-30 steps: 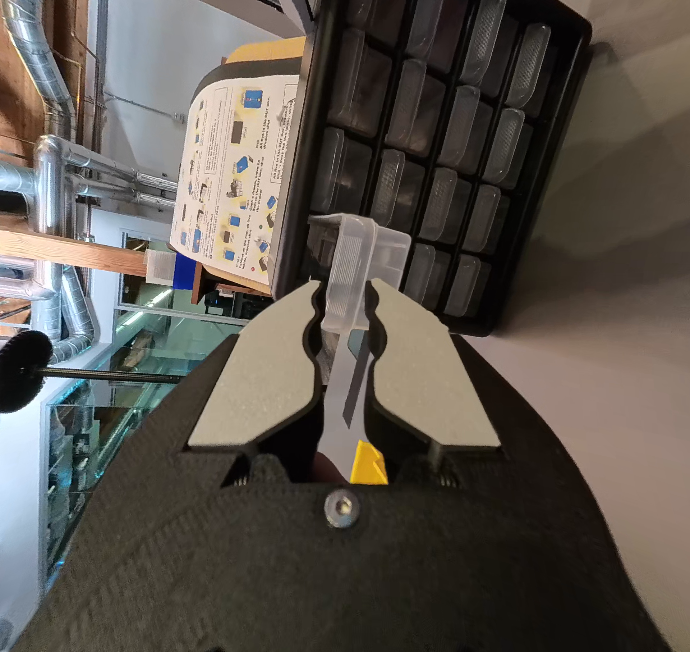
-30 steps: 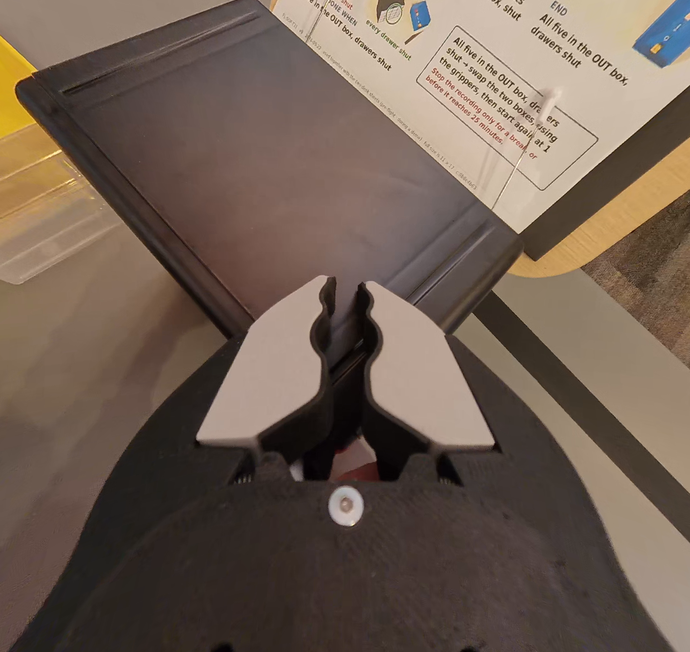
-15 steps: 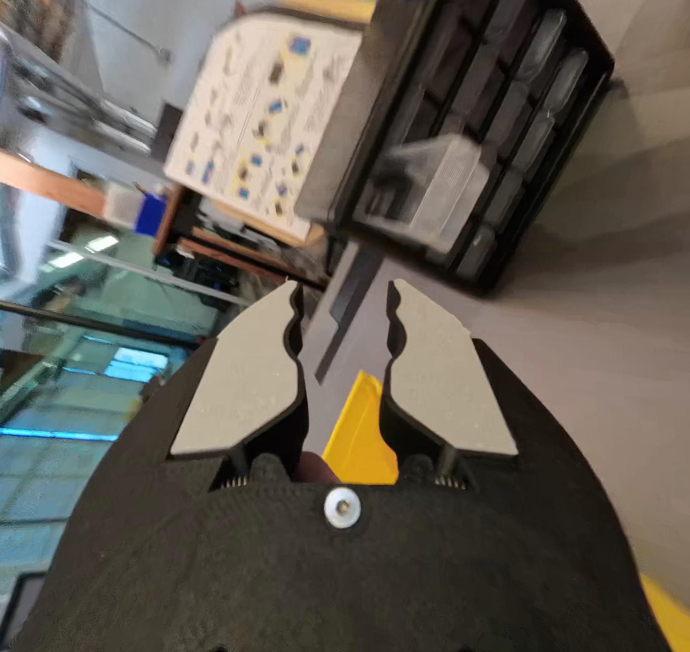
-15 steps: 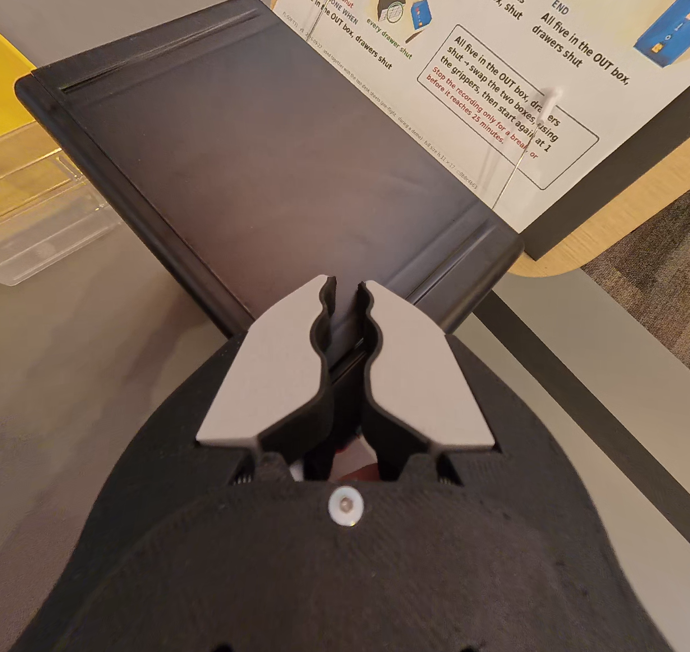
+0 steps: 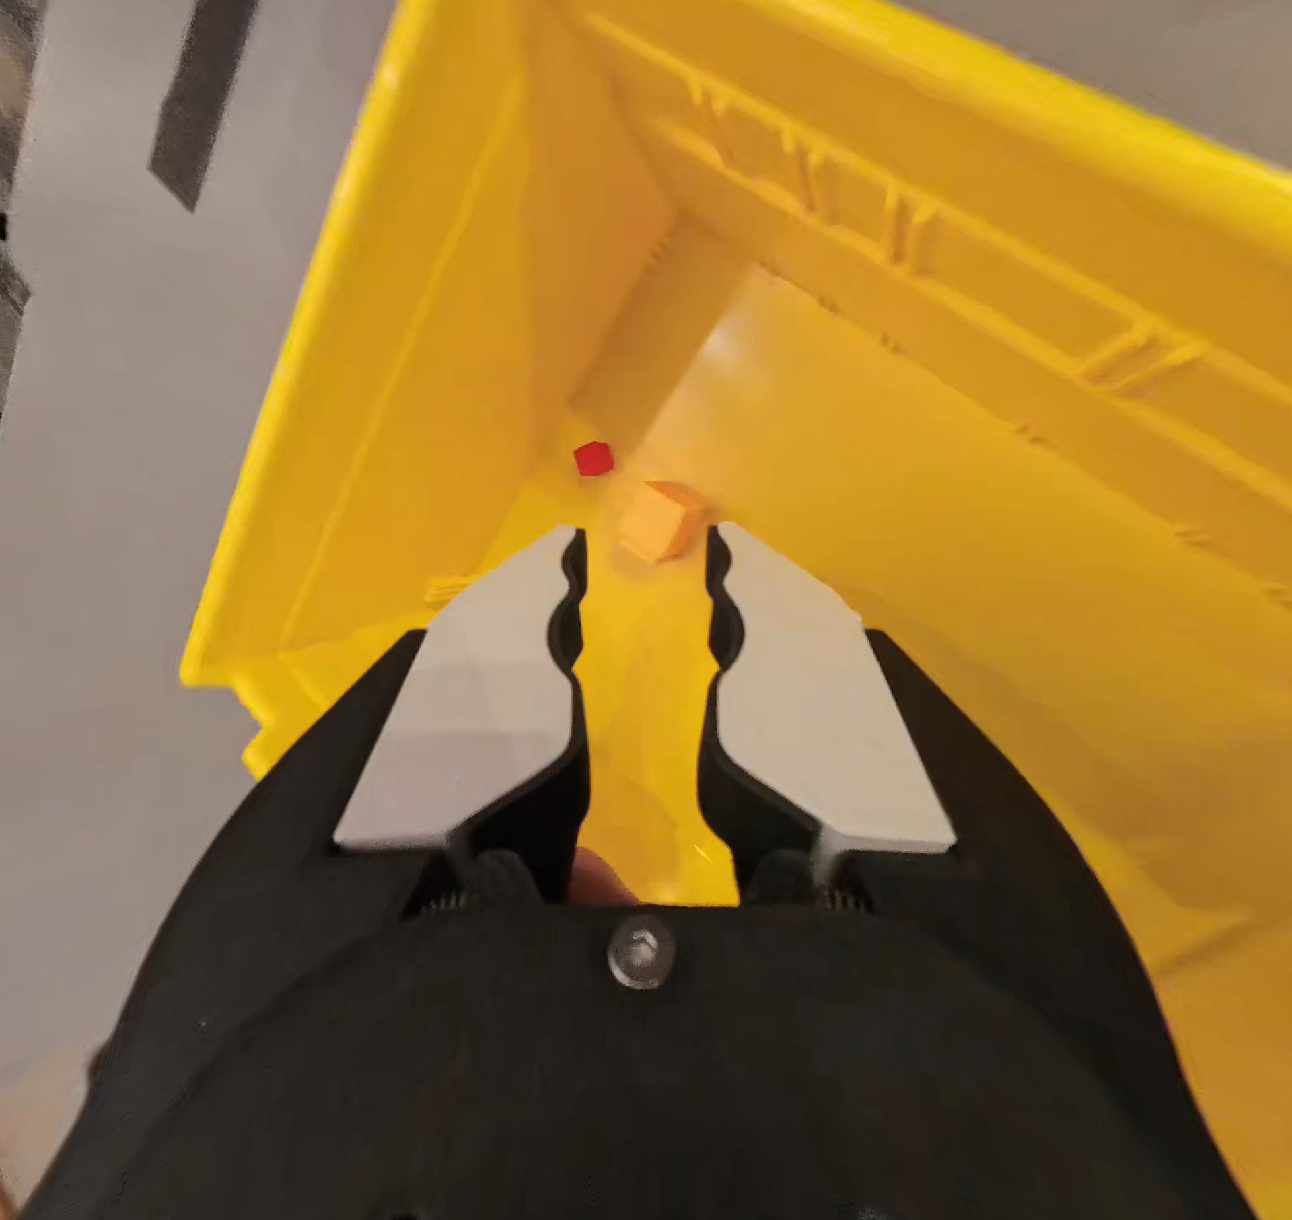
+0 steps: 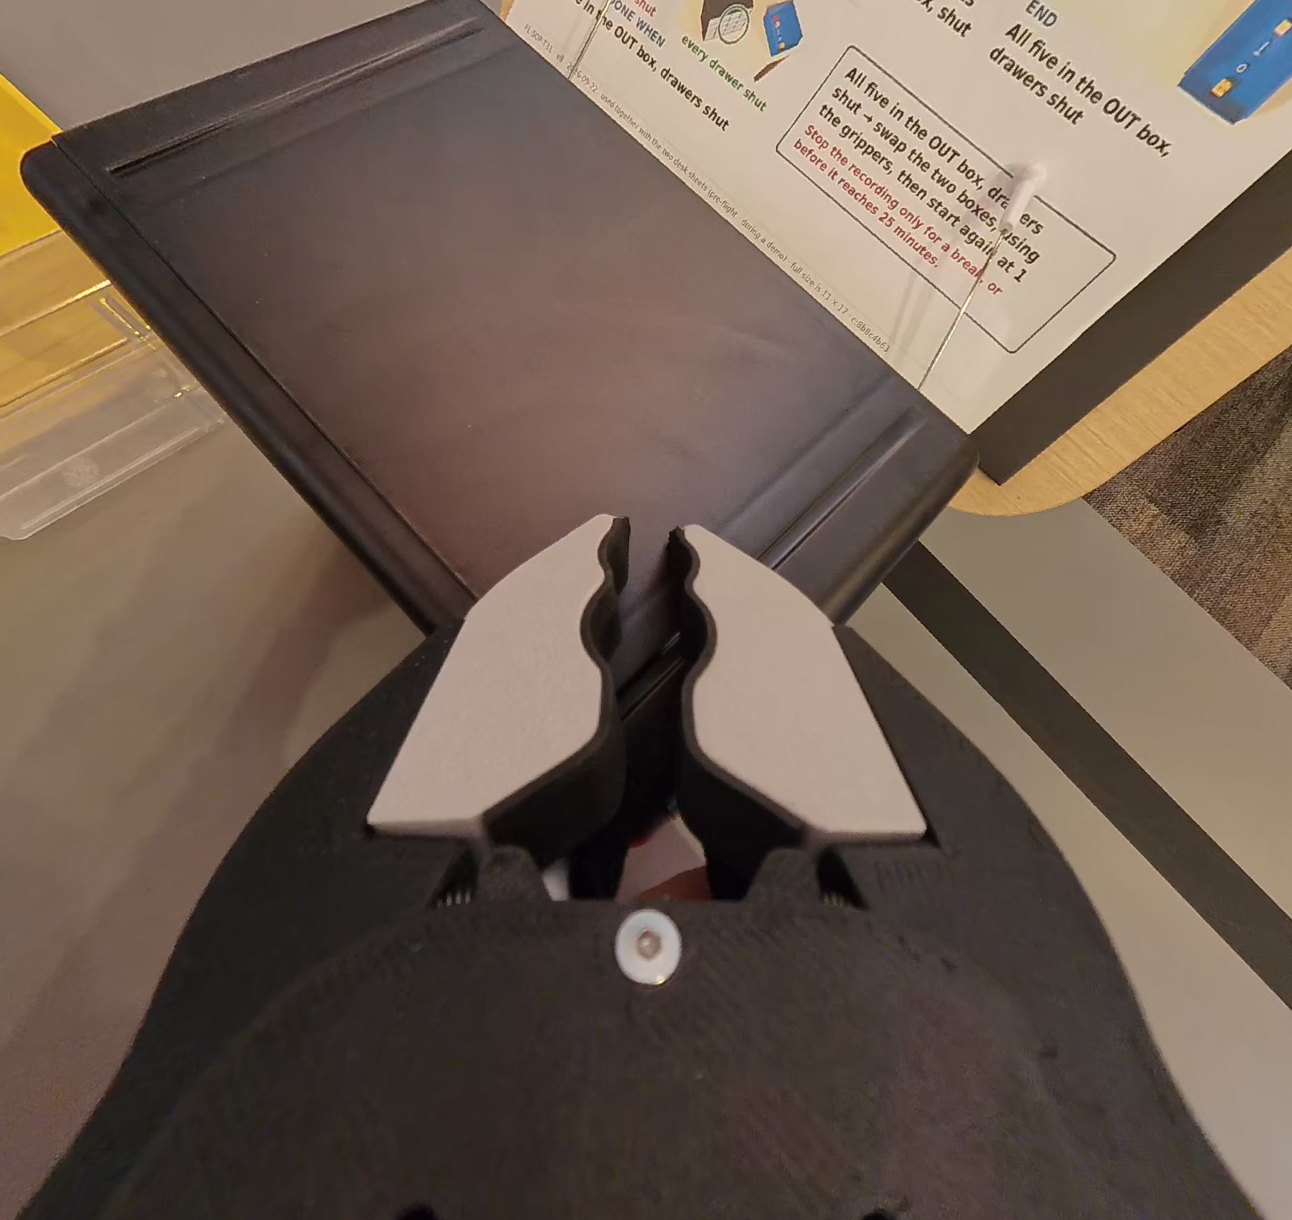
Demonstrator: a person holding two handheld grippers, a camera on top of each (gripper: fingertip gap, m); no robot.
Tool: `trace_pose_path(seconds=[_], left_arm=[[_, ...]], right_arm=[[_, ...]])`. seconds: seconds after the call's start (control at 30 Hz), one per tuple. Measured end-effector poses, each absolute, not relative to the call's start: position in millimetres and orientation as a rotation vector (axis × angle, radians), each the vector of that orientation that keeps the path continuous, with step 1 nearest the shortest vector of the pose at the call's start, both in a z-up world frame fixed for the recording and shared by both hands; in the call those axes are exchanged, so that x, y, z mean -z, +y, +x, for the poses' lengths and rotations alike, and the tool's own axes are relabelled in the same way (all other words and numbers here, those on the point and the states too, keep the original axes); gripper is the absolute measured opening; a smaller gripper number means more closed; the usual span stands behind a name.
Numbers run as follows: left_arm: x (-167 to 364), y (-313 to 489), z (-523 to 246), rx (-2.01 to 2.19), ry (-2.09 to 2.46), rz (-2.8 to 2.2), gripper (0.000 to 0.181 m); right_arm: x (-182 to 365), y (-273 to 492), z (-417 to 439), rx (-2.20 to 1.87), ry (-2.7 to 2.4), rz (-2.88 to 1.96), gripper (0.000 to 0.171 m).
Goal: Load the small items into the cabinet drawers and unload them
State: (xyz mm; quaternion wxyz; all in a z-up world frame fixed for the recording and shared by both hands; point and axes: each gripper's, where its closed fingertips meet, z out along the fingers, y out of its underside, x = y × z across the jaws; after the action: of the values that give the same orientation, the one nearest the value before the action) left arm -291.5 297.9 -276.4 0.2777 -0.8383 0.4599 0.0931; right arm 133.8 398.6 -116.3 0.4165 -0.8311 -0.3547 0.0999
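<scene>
In the left wrist view my left gripper [image 5: 644,529] is open and empty, pointing down into a yellow bin [image 5: 419,347]. A small orange cube [image 5: 661,515] lies on the bin floor just beyond the fingertips, between their lines. A smaller red cube [image 5: 593,459] lies a little farther in, by the bin's corner. In the right wrist view my right gripper [image 6: 647,529] is shut, its tips at the near edge of the black cabinet [image 6: 489,277]. A clear drawer [image 6: 84,403] sticks out from the cabinet at the left edge.
A printed instruction sheet [image 6: 909,103] stands on a wooden board behind the cabinet. A corner of the yellow bin [image 6: 21,159] shows left of the cabinet. Black tape strips [image 6: 1118,732] run across the grey table [image 6: 140,697]. The tips of one gripper are about 45 cm away from the tips of the other. The small orange cube [image 5: 661,515] is closer to my left gripper, around 4 cm from its tips; the right tips are 50 cm off.
My left gripper let go of the clear drawer's handle, opened, and swung away from the cabinet down into the yellow bin. The right gripper has not moved.
</scene>
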Motion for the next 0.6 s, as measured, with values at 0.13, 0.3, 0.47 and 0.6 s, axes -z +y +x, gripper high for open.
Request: trace_pose_path(seconds=[0.13,0.3,0.47,0.6], left_arm=[[302,310,-305,-0.372,1.358,-2.266,0.035],[320,313,-303,-0.336,1.435,-2.279,0.023],[301,317,-301,-0.31,1.349,-2.266,0.021],[217,313,-272,-0.25,1.237,-2.13,0.021]], right_arm=[[116,399,134,-0.252,-0.888,-2.087,0.011],[116,399,134,-0.253,-0.888,-2.086,0.011],[116,399,134,-0.258,-0.887,-2.086,0.012],[116,399,134,-0.258,-0.887,-2.085,0.012]])
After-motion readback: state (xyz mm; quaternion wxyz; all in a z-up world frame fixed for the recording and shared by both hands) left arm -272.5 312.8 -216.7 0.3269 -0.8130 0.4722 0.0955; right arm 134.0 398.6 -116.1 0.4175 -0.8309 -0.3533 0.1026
